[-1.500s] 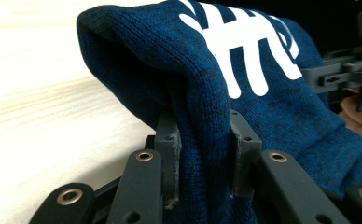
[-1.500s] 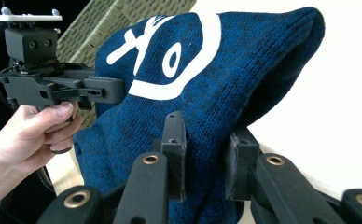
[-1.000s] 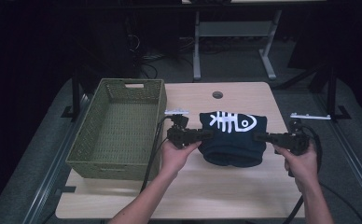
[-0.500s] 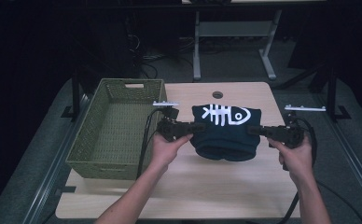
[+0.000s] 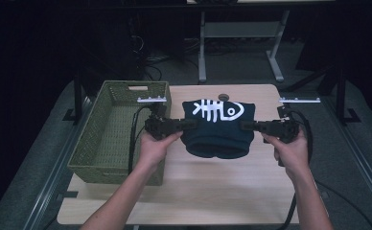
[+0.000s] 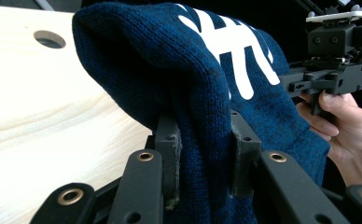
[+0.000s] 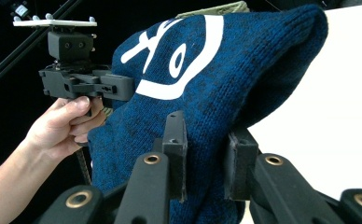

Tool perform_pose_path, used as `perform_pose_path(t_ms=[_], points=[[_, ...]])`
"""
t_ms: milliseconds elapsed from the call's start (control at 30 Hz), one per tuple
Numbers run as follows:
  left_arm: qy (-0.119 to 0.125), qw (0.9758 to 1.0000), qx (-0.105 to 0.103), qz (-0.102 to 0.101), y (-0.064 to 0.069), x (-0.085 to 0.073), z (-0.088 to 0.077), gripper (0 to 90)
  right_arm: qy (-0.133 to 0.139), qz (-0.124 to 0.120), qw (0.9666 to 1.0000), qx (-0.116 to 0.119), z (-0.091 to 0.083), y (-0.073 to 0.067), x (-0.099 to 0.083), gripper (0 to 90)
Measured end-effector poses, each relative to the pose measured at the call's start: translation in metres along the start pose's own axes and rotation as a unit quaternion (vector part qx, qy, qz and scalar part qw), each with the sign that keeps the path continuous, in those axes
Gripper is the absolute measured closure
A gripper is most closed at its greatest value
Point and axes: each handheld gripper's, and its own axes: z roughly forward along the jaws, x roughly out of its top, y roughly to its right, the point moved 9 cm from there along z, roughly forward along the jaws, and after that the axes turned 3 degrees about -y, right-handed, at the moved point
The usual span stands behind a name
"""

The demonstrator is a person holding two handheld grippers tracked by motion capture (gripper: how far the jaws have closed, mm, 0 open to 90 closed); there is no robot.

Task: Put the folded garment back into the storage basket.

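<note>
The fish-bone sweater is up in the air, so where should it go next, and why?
Probably sideways toward the green woven basket. Both tools, left and right, pinch the folded blue sweater clear of the table, and the basket beside it looks empty.

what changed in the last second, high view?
The folded navy sweater moved up in the frame, away from the person and a little toward the basket, and now hangs off the table. The left tool and right tool moved with it. Unchanged: both stay shut on the sweater's sides, fish-bone print on top; nothing was let go, and the basket has not moved.
</note>
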Motion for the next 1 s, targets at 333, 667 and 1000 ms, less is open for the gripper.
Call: perform_pose_path(t_ms=[333,667,1000], points=[[0.011,0.9999,0.009,-0.006,-0.009,0.005,-0.021,70.6,-0.009,-0.009,0.9999,0.006,0.021,-0.015,0.014,74.1],[0.02,0.9994,0.025,-0.012,-0.022,0.009,-0.044,70.5,-0.017,-0.007,0.9996,0.022,0.044,-0.023,0.023,74.1],[0.038,0.998,0.048,-0.013,-0.032,0.011,-0.066,70.1,-0.031,-0.017,0.9991,0.024,0.067,-0.033,0.031,74.0]])
